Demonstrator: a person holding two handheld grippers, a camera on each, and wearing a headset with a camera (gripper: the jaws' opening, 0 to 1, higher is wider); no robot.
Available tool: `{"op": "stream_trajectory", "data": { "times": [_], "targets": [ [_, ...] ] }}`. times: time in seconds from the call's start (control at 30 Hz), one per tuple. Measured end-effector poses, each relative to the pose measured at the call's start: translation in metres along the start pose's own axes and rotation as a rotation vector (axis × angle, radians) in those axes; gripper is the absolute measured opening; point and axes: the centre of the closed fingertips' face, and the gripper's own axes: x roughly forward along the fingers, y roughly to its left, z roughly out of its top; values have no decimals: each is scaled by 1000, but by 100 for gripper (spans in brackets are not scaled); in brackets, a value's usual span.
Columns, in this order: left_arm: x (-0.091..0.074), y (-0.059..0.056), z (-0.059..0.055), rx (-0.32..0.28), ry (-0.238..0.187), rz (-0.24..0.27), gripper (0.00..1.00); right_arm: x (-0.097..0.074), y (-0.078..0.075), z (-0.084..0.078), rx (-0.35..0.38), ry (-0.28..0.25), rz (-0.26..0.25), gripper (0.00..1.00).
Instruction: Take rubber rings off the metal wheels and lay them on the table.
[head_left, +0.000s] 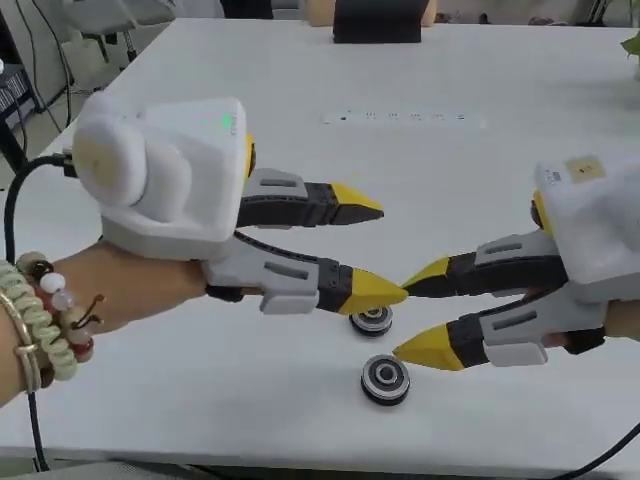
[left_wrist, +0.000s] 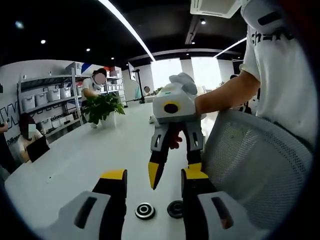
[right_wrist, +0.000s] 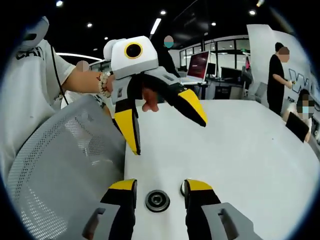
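Observation:
Two small metal wheels with black rubber rings lie flat on the white table (head_left: 200, 370): one wheel (head_left: 372, 320) farther, one wheel (head_left: 385, 381) nearer the front edge. My left gripper (head_left: 382, 250) comes in from the left, open and empty, its lower tip just above the farther wheel. My right gripper (head_left: 405, 317) comes in from the right, open and empty, its tips beside both wheels. In the left gripper view both wheels (left_wrist: 145, 210) (left_wrist: 175, 209) lie below my open left gripper (left_wrist: 154, 175). In the right gripper view one wheel (right_wrist: 157, 200) sits between the jaws of my right gripper (right_wrist: 160, 186).
A white power strip (head_left: 405, 118) lies mid-table and a dark object (head_left: 377, 20) stands at the far end. A grey mesh chair back (left_wrist: 250, 160) is close to the table edge. A potted plant (left_wrist: 102, 107) stands far down the table. People stand beyond.

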Motion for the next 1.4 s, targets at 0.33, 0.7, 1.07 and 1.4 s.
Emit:
{"op": "stream_trajectory", "data": {
  "times": [0.33, 0.7, 1.07, 1.4],
  "targets": [
    [15, -8, -37, -49, 43, -2, 33, 12, 3, -33, 45, 40, 17, 32],
    [27, -43, -82, -35, 163, -103, 26, 15, 0, -54, 128, 41, -6, 29],
    [33, -43, -99, -115, 204, -84, 20, 24, 10, -71, 127, 104, 26, 27],
    [34, -45, -105, -118, 215, -78, 15, 26, 7, -71, 128, 99, -3, 24]
  ]
}}
